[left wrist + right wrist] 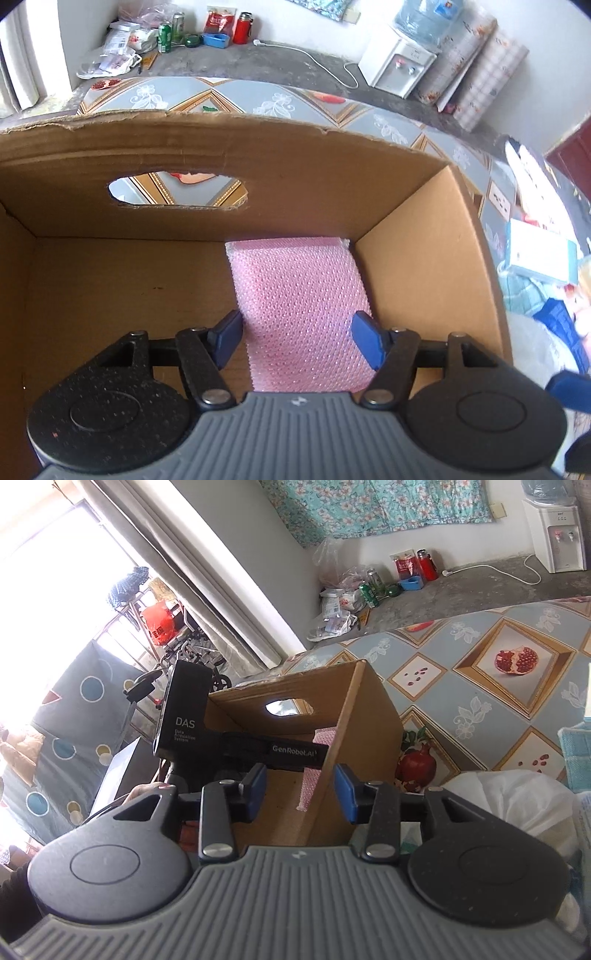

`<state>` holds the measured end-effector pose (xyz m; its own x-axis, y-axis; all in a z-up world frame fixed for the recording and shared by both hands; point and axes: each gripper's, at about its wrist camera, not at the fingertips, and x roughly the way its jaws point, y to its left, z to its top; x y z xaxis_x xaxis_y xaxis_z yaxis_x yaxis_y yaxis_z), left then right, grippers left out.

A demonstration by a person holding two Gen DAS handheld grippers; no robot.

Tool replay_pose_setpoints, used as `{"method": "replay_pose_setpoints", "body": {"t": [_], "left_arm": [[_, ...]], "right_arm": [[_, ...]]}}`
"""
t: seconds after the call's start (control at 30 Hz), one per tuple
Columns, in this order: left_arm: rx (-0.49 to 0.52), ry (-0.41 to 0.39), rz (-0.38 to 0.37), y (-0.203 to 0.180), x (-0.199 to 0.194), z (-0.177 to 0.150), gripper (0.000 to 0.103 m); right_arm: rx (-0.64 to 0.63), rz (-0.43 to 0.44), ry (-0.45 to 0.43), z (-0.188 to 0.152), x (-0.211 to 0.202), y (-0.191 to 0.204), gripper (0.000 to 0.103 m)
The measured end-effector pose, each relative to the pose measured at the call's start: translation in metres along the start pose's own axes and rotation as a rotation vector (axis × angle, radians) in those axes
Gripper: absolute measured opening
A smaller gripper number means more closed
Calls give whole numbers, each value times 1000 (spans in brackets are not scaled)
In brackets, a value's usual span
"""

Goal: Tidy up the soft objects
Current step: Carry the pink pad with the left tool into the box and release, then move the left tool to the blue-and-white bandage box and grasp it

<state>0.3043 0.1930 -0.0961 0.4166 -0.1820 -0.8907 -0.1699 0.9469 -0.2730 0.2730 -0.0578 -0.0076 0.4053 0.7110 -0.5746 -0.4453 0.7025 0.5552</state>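
Pink mesh pad (301, 314) lies lengthwise toward the box's (424, 266) far wall; left tongs (295, 341) apart astride it, right tongs (300, 794) apart, empty.

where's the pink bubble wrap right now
In the left wrist view the pink bubble wrap lies on the floor of the cardboard box, against its right wall, its near end between the left gripper fingers.
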Motion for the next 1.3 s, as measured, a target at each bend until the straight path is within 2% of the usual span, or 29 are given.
{"method": "replay_pose_setpoints", "body": {"t": [0.07, 0.17, 0.27, 0.33, 0.47, 0.6, 0.73, 0.83, 0.97, 1.1, 1.2, 1.3], "left_arm": [[-22, -15, 6, 0, -3, 1, 69], [-51, -45, 22, 0, -18, 1, 83], [-46, -103, 51, -3, -45, -5, 84], [-45, -147, 66, -6, -67, -10, 84], [-40, -268, 83, -18, -119, -26, 86], [12, -382, 73, -43, -161, -40, 89], [98, -420, 26, -89, -181, -46, 89], [155, -396, -10, -133, -175, -42, 89], [202, -339, -29, -191, -143, -33, 89], [230, -213, -50, -241, -86, -18, 87], [173, -86, -44, -263, -37, -9, 78], [48, 37, -93, -267, 7, 2, 65]], "right_arm": [[-4, -21, -16, -5, -7, 0, 42], [-11, -51, -43, -13, -20, 0, 51], [-17, -78, -82, -23, -38, -1, 61], [-15, -94, -107, -29, -52, -2, 64], [-15, -123, -150, -44, -84, -5, 66], [-42, -168, -190, -56, -120, -10, 66], [-86, -250, -237, -51, -162, -20, 66], [-108, -316, -271, -36, -190, -35, 66], [-86, -386, -298, -3, -221, -71, 66], [-67, -417, -304, 35, -238, -111, 66], [-73, -406, -276, 65, -234, -143, 65], [-82, -404, -209, 97, -211, -174, 58]]}}
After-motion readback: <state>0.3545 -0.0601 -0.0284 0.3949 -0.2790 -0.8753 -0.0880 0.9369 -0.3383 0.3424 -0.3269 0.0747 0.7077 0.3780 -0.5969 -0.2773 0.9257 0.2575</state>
